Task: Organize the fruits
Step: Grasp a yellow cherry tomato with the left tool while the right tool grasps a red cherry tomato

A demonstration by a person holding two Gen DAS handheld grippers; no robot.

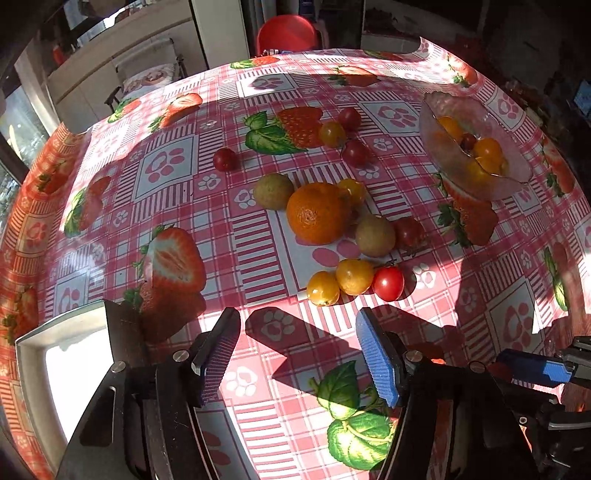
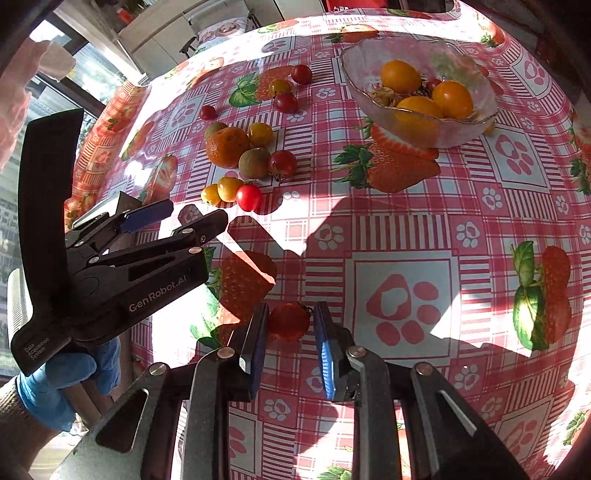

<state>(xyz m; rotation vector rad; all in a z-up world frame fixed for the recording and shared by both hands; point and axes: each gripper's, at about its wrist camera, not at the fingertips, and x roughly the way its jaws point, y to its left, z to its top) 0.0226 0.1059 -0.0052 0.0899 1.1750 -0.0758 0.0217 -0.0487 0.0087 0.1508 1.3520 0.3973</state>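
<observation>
My right gripper [image 2: 291, 314] is shut on a red cherry tomato [image 2: 289, 322], held just above the tablecloth. My left gripper [image 1: 297, 350] stands open with nothing between its blue pads [image 1: 376, 362], just short of the fruit pile. That pile holds a mandarin [image 1: 317, 212], two kiwis [image 1: 273, 191], yellow tomatoes [image 1: 354, 276] and red tomatoes [image 1: 388, 283]. A glass bowl [image 2: 461, 127] at the far right contains orange-yellow fruits [image 2: 452, 99] and a small red one. The left gripper [image 2: 192, 216] also shows in the right wrist view, held by a blue-gloved hand [image 2: 55, 380].
The round table [image 2: 406, 229] wears a pink checked strawberry cloth. More small tomatoes [image 1: 349, 118] lie farther back. A white square container [image 1: 33, 339] sits at the near left edge. A red chair [image 1: 286, 33] stands behind the table.
</observation>
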